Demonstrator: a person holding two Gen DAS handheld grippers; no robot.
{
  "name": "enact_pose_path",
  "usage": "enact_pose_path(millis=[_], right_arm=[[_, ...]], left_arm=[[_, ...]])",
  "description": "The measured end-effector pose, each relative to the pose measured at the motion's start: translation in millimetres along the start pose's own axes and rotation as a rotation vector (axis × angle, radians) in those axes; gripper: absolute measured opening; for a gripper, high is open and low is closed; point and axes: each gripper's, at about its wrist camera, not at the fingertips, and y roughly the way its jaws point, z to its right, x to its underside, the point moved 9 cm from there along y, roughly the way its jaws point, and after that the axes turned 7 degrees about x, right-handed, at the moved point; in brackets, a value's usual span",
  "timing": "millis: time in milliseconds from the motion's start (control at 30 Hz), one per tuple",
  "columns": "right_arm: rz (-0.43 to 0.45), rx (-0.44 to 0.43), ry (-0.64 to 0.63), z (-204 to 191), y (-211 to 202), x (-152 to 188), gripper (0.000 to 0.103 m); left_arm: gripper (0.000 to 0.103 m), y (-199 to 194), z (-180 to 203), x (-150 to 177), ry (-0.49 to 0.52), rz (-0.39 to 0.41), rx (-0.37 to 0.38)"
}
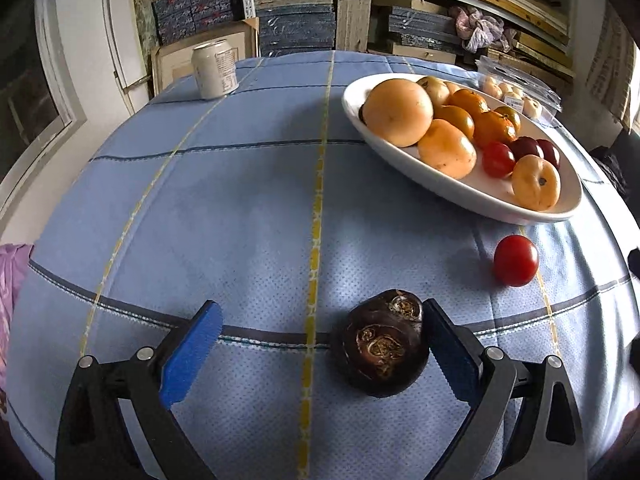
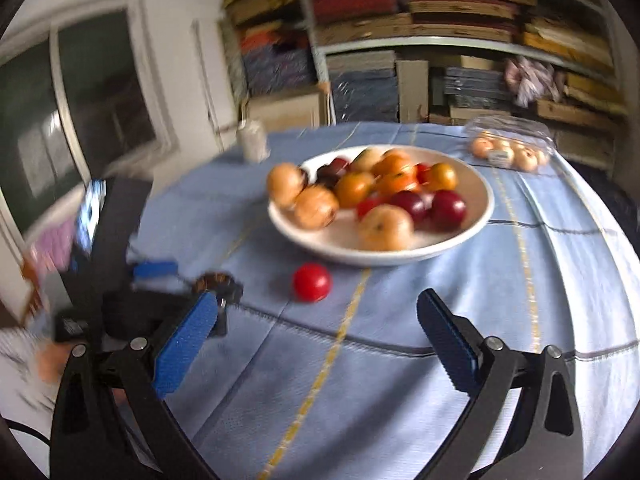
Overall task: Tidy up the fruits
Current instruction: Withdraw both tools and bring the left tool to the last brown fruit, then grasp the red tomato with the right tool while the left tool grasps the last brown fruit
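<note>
Your left tool (image 1: 320,344) stood released, jaws wide, low over the tabletop (image 1: 240,208). A dark brown chestnut (image 1: 384,346) lay on the cloth between the jaws, touching or nearly touching the right pad (image 1: 454,356) and well apart from the left pad (image 1: 192,354). It was not clamped.

Your right tool (image 2: 316,344) was also released, jaws wide, with nothing between them but cloth. That view was blurred by motion.

A red tomato (image 1: 515,260) sat loose on the tabletop, near the plate (image 1: 400,160) but apart from it, ahead and to the right of the chestnut. In the right view the same tomato (image 2: 312,282) lay just in front of the plate (image 2: 320,236).

The white plate held the sorted fruit: one large pale orange fruit at the far left, several smaller orange and yellow ones, a red tomato and two dark red fruits, all touching in a cluster.

A pale can (image 1: 215,69) stood upright at the far left of the tabletop. You had print on its side facing the camera, but it was too small to read. A clear pack (image 1: 516,92) of small pale round items lay behind the plate; it bore a small label, also illegible.

No brand could be read anywhere.
</note>
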Motion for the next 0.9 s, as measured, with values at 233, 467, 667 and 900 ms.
enact_pose_path(millis=[233,467,667,900], right_arm=[[-0.071,0.085,-0.043,-15.5,29.9,1.3,0.075],[-0.124,0.111,0.063,-1.9,56.8,-5.5,0.067],[-0.169,0.083,0.117,3.1,70.4,-3.8,0.064],[-0.185,0.071,0.108,2.6,77.0,-4.9,0.051]], left_arm=[[0.099,0.1,-0.1,3.1,-0.008,-0.007,-0.005],[0.099,1.3,-1.2,3.8,-0.025,-0.013,0.006],[0.1,1.7,-2.7,3.9,-0.025,-0.013,0.005],[0.1,1.7,-2.6,3.8,-0.025,-0.013,0.004]])
